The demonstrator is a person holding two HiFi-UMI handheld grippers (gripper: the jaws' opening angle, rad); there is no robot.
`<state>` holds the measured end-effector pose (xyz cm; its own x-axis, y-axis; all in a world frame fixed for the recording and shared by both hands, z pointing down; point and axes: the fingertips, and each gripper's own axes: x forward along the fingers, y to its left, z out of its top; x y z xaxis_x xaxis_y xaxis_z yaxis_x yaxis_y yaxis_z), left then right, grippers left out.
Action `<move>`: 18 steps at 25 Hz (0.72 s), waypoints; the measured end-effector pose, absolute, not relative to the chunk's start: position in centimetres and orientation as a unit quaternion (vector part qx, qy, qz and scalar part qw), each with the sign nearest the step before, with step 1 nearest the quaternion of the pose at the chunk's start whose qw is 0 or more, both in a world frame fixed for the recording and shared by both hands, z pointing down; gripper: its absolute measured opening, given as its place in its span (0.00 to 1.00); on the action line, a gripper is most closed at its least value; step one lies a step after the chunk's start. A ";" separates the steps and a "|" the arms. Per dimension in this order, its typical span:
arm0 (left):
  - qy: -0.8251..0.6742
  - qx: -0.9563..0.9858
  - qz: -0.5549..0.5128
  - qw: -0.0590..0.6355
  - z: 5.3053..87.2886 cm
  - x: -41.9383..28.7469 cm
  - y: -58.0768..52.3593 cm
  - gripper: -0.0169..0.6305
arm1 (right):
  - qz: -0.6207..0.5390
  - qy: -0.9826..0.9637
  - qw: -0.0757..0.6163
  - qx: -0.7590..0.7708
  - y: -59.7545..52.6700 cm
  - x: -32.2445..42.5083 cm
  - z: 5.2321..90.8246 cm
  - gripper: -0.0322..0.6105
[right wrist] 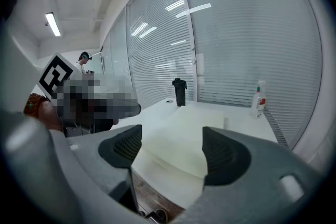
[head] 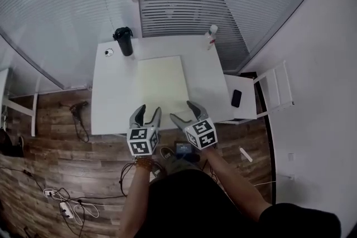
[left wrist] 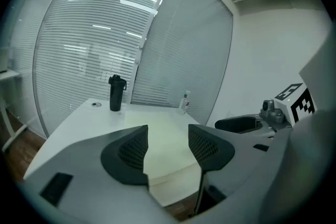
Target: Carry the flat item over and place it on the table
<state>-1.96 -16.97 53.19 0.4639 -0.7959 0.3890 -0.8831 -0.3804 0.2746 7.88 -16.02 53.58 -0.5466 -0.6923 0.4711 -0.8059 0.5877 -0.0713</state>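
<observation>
A pale cream flat sheet [head: 162, 83] lies on the white table [head: 109, 103], reaching almost to the near edge. It also shows in the left gripper view as the sheet [left wrist: 167, 149] and in the right gripper view as the sheet [right wrist: 181, 139]. My left gripper [head: 146, 113] is open and empty, held just off the table's near edge. Beside it my right gripper [head: 184, 111] is open too, with nothing between its jaws. Both point toward the sheet's near edge without touching it.
A black tumbler [head: 124, 40] and a small round object [head: 109, 52] stand at the table's back left, a white spray bottle [head: 210, 36] at the back right. A white chair [head: 262, 95] with a phone [head: 236, 98] sits to the right. Cables [head: 67, 200] lie on the wooden floor.
</observation>
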 end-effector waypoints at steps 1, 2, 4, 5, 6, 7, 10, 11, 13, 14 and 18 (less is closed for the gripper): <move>-0.508 0.828 0.096 0.215 52.6 -2.1 -16.6 0.40 | 0.136 -0.868 0.201 0.433 -15.6 7.7 53.2 0.61; -0.508 0.831 0.096 0.205 52.1 -2.2 -16.3 0.40 | 0.131 -0.869 0.199 0.434 -15.2 7.5 52.9 0.61; -0.510 0.835 0.095 0.186 51.0 -2.6 -15.6 0.39 | 0.120 -0.869 0.194 0.439 -14.5 7.2 52.0 0.60; -0.511 0.836 0.094 0.176 50.5 -2.9 -15.4 0.39 | 0.113 -0.870 0.191 0.441 -14.2 7.0 51.5 0.60; -0.512 0.838 0.093 0.166 50.0 -3.1 -15.1 0.39 | 0.107 -0.870 0.188 0.443 -13.9 6.8 51.0 0.60; -0.512 0.839 0.093 0.157 49.4 -3.4 -14.9 0.39 | 0.101 -0.871 0.185 0.444 -13.6 6.6 50.6 0.60; -0.508 0.847 0.094 0.129 48.0 -3.9 -13.8 0.31 | 0.081 -0.873 0.174 0.449 -12.8 5.8 49.2 0.60; -0.507 0.848 0.094 0.120 47.5 -4.1 -13.5 0.29 | 0.075 -0.873 0.170 0.450 -12.6 5.5 48.7 0.60; -0.509 0.851 0.091 0.098 46.3 -4.5 -13.2 0.29 | 0.061 -0.875 0.162 0.453 -12.2 5.0 47.8 0.59; -0.511 0.851 0.087 0.089 45.6 -4.8 -13.1 0.29 | 0.054 -0.875 0.158 0.454 -12.1 4.6 47.3 0.57; -0.523 0.848 0.062 0.056 42.6 -5.8 -12.2 0.29 | 0.025 -0.877 0.144 0.459 -11.2 3.6 44.9 0.55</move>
<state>-5.82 -12.19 42.56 0.4445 -0.8807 0.1640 -0.8945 -0.4460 0.0291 3.61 -11.16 44.88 -0.5381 -0.7969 0.2747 -0.8110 0.5782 0.0886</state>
